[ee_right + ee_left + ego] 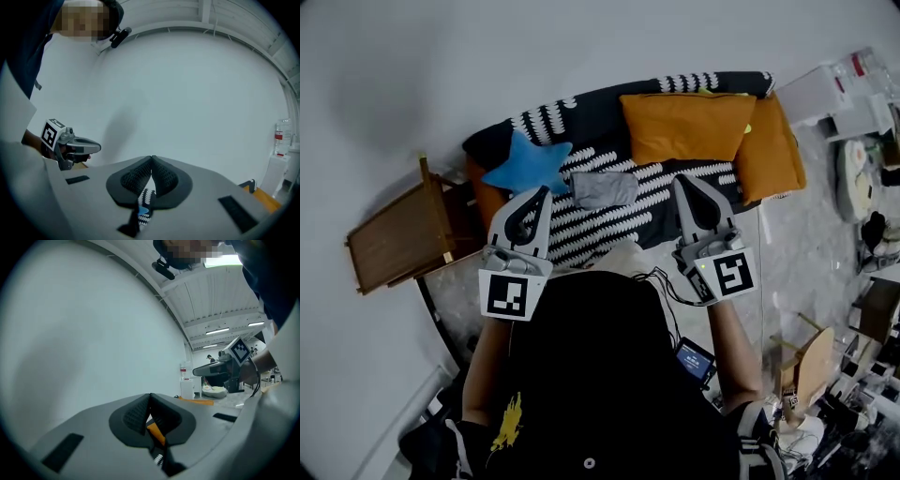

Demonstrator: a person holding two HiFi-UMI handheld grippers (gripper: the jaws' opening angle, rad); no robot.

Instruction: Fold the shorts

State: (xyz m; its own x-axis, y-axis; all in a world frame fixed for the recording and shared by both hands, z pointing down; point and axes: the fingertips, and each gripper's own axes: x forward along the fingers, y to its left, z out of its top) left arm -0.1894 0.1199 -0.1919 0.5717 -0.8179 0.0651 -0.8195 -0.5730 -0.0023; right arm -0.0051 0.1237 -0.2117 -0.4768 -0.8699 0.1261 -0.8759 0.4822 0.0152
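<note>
The grey shorts [605, 189] lie as a small folded packet on the sofa [598, 114], which has a black and white patterned cover. In the head view my left gripper [545, 191] is held up just left of the packet, its jaws shut with nothing in them. To the right of the shorts, my right gripper [679, 180] is also shut and empty. Both are raised off the sofa and apart from the cloth. In the left gripper view my left gripper [150, 397] faces a pale wall, as does my right gripper [152, 159] in its own view. Neither gripper view shows the shorts.
A blue star pillow [528, 163] lies left of the shorts, with two orange cushions [686, 125] behind and to the right. A wooden side table [398, 239] stands at the sofa's left end. White furniture [825, 94] and floor clutter [872, 234] fill the right side.
</note>
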